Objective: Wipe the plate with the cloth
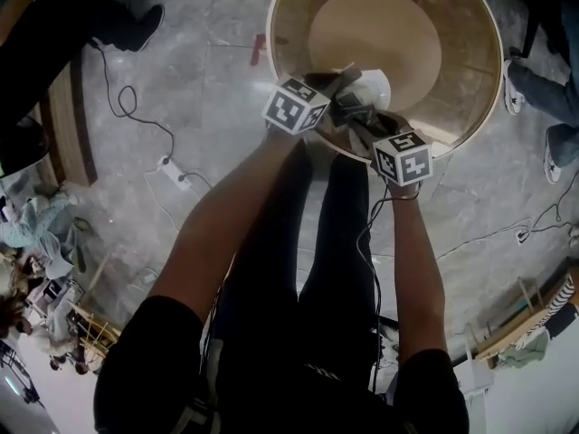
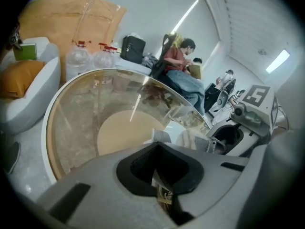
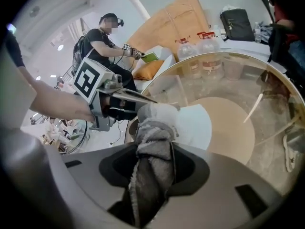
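Meeting at the near edge of the round table (image 1: pixel 470 80), two grippers are working on one white plate (image 1: pixel 369 87). The left gripper (image 1: pixel 327 93) is pinching the plate's thin rim, its fingers nearly together on it. The right gripper (image 1: pixel 362 127) is clamping one grey terry cloth (image 3: pixel 151 168), bunched into a thick twist whose end is pressing on the plate's smooth face. The cloth and both gripper bodies are covering much of the plate in the head view, hiding the contact spot there. Each gripper is carrying one marker cube (image 1: pixel 294 107). The table is showing a glass top, a white rim and a round tan base through the glass. Beyond its far edge two clear water bottles (image 2: pixel 78 61) are standing side by side, a black bag (image 2: pixel 132 48) near them. One white power strip (image 1: pixel 175 172) and cables (image 1: pixel 118 98) are lying on the grey stone floor (image 1: pixel 226 61).
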